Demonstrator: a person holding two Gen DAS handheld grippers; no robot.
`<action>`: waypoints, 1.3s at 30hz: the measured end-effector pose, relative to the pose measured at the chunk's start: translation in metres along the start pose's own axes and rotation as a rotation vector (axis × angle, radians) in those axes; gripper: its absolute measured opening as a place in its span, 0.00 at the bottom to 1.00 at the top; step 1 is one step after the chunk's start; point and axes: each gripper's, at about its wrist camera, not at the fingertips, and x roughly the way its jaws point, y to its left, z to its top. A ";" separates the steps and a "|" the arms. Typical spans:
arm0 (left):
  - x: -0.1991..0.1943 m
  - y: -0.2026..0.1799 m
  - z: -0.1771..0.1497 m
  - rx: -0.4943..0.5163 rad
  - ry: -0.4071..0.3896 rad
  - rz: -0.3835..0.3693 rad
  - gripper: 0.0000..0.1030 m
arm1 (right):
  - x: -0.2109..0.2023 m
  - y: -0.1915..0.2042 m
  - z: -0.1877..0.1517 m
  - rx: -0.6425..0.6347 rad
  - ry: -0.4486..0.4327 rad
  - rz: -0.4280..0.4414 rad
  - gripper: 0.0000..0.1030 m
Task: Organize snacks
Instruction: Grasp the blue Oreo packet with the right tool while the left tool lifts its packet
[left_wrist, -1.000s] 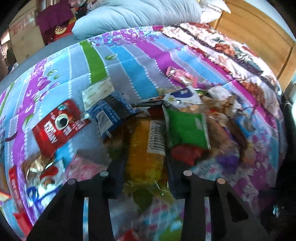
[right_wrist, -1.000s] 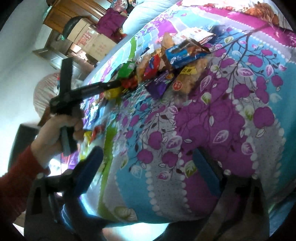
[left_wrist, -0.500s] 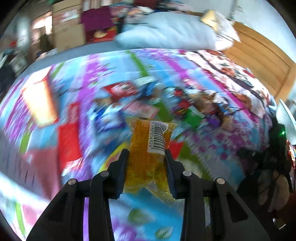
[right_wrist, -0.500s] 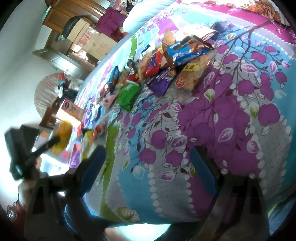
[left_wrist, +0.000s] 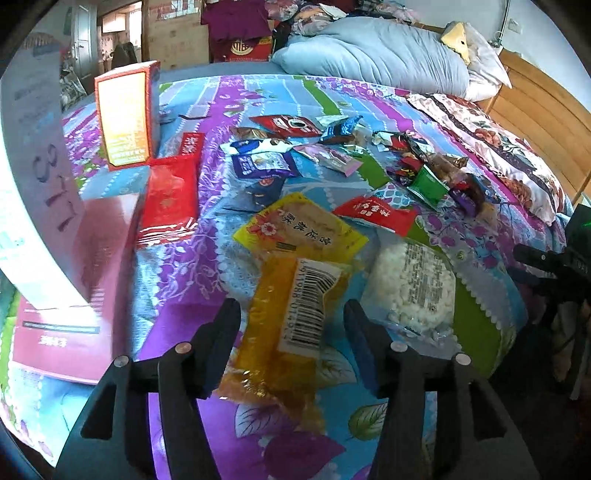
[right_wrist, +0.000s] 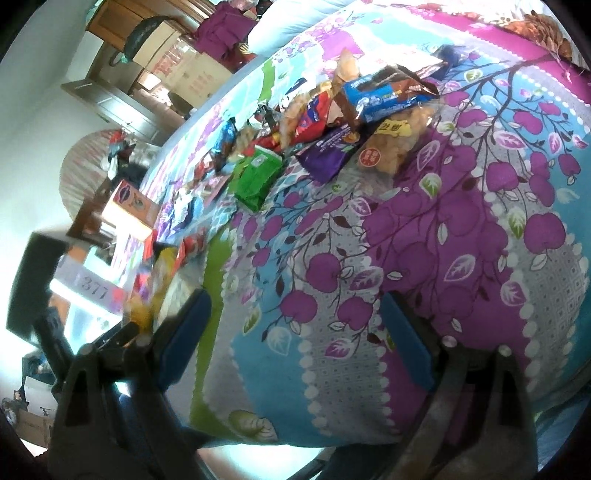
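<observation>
We have the orange packet (left_wrist: 291, 325) lying on the bed (left_wrist: 177, 266) between the arms of our left tongs (left_wrist: 291, 314), whose jaws are opening with a clear gap on either side of the packet, so it is let go rather than gripped. It rests at the near edge, its far end on a yellow bag (left_wrist: 299, 230) and just beside a clear bag of white pieces (left_wrist: 413, 284); these three look like a group we are building. Red packets (left_wrist: 170, 195) and boxes (left_wrist: 125, 114) stand to the left. Much is left, we judge: a loose heap of snacks (left_wrist: 428, 173) lies farther off to the right, a green packet (left_wrist: 426, 182) among them, unsorted. Our right tongs (right_wrist: 295, 332) hang wide open over bare bedspread with nothing between them. The left wrist view shows the near group and the boxes plainly; the right wrist view shows them only as a blur at its left edge, but gives the heap far closer, with a blue biscuit packet (right_wrist: 384, 98) lying atop a purple packet (right_wrist: 328, 155) and a bag of crisps (right_wrist: 395, 147).
</observation>
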 end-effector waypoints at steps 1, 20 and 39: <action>0.002 0.000 0.000 0.006 0.001 0.005 0.58 | 0.000 0.000 0.000 -0.002 0.001 -0.004 0.92; 0.009 0.007 -0.010 0.008 0.043 -0.047 0.38 | -0.020 0.006 0.045 -0.094 -0.143 -0.126 0.91; 0.010 0.012 -0.007 -0.051 0.052 -0.048 0.38 | 0.042 -0.016 0.128 -0.203 -0.009 -0.398 0.59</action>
